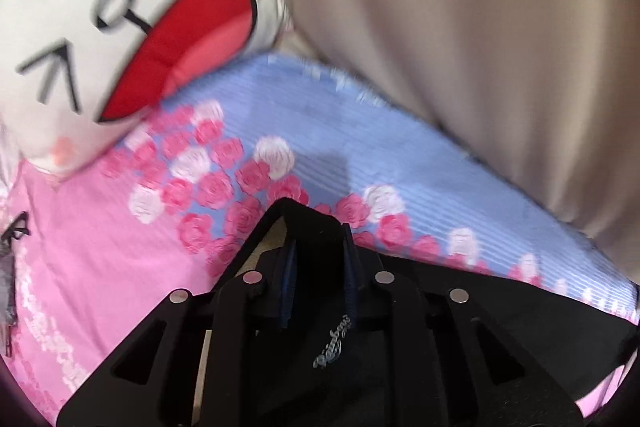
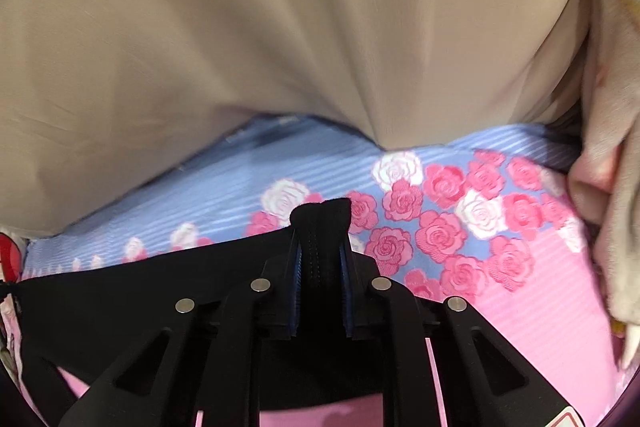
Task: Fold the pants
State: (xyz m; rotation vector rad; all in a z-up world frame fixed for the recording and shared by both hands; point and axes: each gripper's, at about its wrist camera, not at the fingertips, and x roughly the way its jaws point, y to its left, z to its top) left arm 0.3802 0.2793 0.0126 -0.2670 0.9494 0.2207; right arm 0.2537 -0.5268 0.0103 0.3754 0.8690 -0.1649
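Both grippers are holding the black pants (image 1: pixel 460 311) up over a bed covered by a rose-print bedsheet (image 1: pixel 248 163). The left gripper (image 1: pixel 318 255) is clenching a bunched corner of the fabric between its blue pads, with a small printed logo (image 1: pixel 332 341) showing just below the pinch. The right gripper (image 2: pixel 320 255) is clamping a thick stitched fold, apparently a waistband or hem, which is poking up between its fingers. Between the two pinches the garment is stretching as a taut black edge, lying across the near part of the bed, over the pink band of the sheet; how much of it is resting on the sheet below cannot be told.

A white plush pillow with a cartoon face (image 1: pixel 120 27) is sitting at the far left corner of the bed, and a beige curtain (image 2: pixel 280 27) is hanging along the far edge. A crumpled pale blanket (image 2: pixel 612 187) is bunching at the right edge.

The likely risk is in carrying the held edge forward: the two grips are small pinches on slippery cloth, so uneven pulling could tear one corner free and let the fold skew. Swinging too far could also be dragging the fabric into the pillow or the curtain, and the blurred left view suggests quick motion that would be making alignment harder.
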